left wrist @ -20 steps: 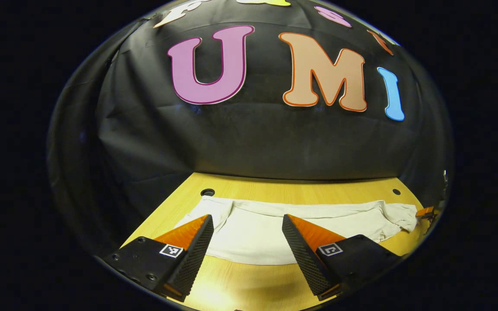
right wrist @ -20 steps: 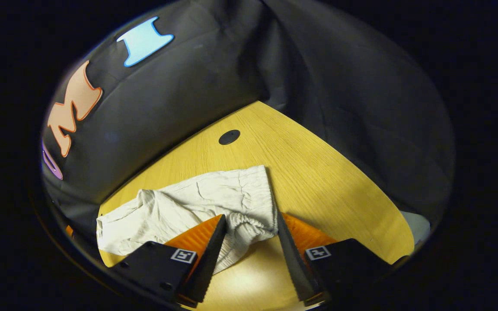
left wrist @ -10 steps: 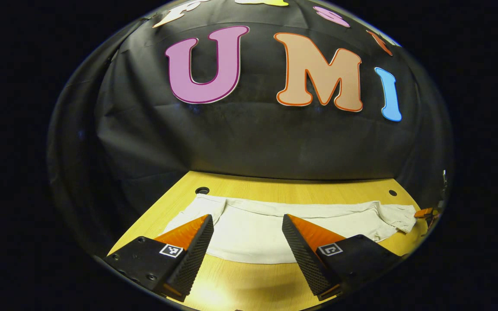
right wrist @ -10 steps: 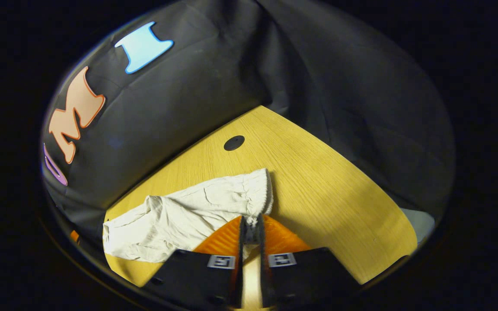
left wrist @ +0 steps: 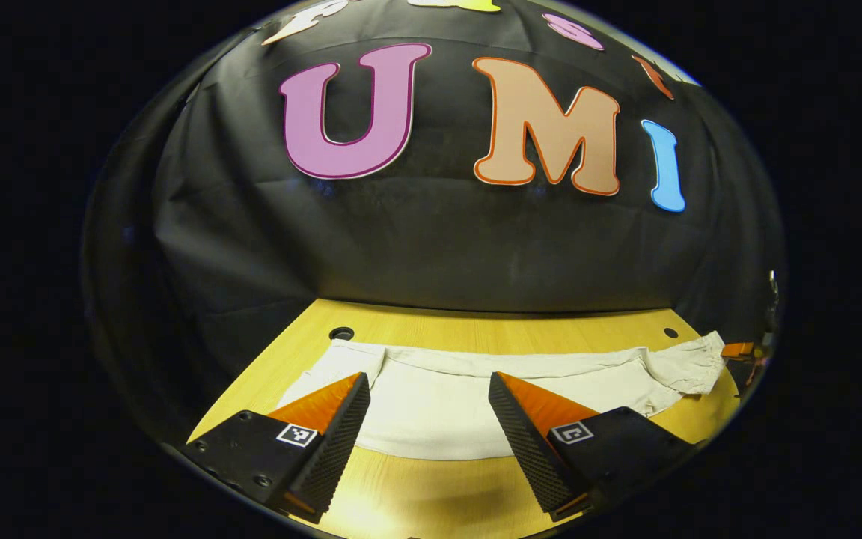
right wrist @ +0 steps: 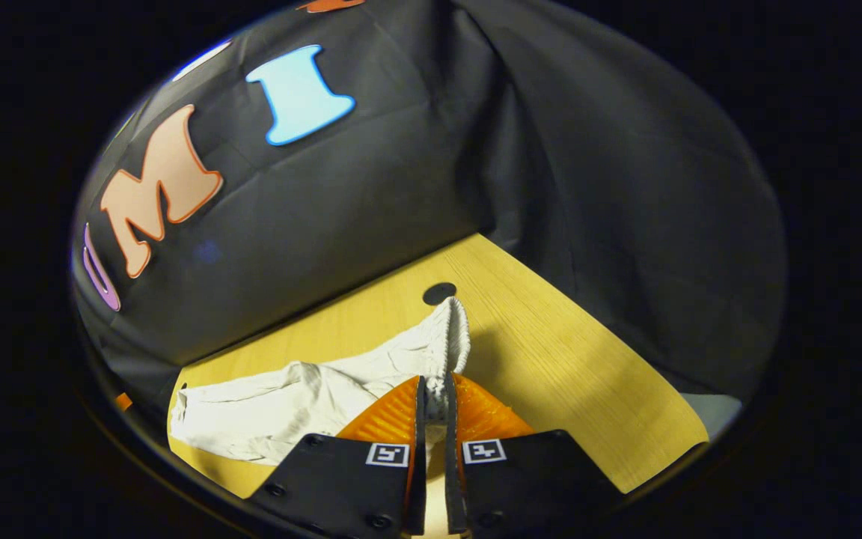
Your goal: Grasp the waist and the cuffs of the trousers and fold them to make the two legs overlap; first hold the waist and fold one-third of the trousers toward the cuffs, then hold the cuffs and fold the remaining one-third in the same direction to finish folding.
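Left gripper view: left gripper (left wrist: 425,419) hovers over the near edge of the worktop (left wrist: 431,494), jaws wide apart, nothing between them. The trousers (left wrist: 438,404) lie flat just ahead, long axis running side to side across the view, so the jaws face the long side of the cloth, not an end. The cuff end (left wrist: 326,370) sits up-left of the jaws, near a round hole (left wrist: 341,333) in the worktop. The waist end (left wrist: 689,363) is far right and bunched, rising off the surface, with part of the other gripper (left wrist: 738,350) beside it at the rim (tiny there, cannot tell its jaw state from this view).

Right gripper view: right gripper (right wrist: 431,400) has its jaws closed down to a thin slit with the elastic waist (right wrist: 452,340) pinched between both fingers; the gathered band stands up out of the jaws. The rest of the trousers trail away to the left, low on the worktop, toward the far cuff end.

Judgement: the waist is already in the right jaws, so the cuffs are the left gripper's job; they lie up-left of it, and it is the nearer one. It would need to shift left along the cloth's axis and close on the cuff edge before both ends can be carried over to stack the legs.
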`<act>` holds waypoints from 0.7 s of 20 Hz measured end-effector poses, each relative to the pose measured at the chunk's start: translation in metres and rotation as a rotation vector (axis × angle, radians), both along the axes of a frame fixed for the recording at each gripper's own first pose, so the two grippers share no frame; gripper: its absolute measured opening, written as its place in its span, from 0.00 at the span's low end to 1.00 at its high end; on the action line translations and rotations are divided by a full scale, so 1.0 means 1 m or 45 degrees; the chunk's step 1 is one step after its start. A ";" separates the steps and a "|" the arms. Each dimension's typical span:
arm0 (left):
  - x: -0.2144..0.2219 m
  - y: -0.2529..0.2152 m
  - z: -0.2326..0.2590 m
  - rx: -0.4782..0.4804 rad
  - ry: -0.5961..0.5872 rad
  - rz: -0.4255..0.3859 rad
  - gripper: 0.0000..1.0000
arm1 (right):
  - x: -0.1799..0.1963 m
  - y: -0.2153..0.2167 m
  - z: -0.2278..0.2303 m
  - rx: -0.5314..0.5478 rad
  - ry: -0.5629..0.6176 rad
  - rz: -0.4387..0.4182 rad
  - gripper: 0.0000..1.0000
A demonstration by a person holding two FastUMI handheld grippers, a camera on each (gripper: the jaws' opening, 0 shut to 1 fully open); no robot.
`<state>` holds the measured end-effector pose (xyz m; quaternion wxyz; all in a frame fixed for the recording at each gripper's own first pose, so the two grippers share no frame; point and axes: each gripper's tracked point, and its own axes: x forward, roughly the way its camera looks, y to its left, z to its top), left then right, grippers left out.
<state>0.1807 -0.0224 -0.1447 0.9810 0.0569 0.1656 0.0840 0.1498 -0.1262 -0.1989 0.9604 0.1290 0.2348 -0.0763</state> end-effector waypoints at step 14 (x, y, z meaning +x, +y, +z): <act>0.008 0.106 -0.033 -0.062 0.092 -0.073 0.97 | 0.005 0.235 0.076 -0.094 -0.187 0.283 0.12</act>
